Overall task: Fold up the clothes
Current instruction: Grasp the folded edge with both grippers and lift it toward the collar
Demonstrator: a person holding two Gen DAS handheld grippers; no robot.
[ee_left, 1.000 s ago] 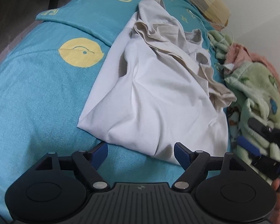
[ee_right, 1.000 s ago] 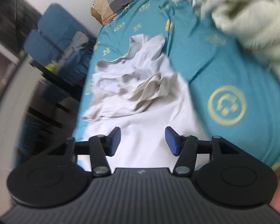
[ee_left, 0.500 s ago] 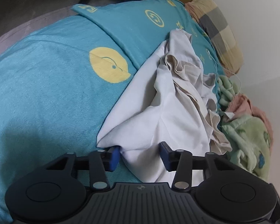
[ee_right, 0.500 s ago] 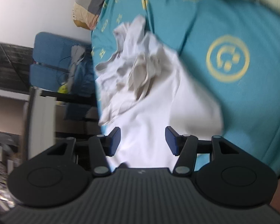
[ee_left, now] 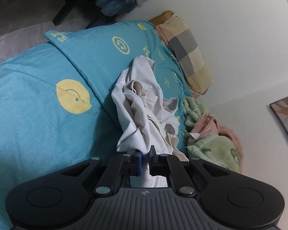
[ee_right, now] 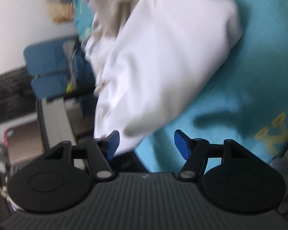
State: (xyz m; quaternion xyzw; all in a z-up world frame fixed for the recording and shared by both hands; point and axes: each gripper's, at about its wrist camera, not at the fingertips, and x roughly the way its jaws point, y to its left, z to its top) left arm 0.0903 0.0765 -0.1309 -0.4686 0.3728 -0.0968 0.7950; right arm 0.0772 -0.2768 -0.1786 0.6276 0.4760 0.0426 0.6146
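Left gripper: pinched the shirt hem.
Right gripper: was opening, cloth edge between the jaws (unpressed).
Advice: seat the hem deep before closing.

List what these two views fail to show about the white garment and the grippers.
- Left wrist view: the white garment is bunched, so its type and far edges are hidden by its own folds; the hem clamped in the left gripper is covered by the jaws.
- Right wrist view: motion blur smears the garment; whether the opening right gripper touches the fabric is unclear.
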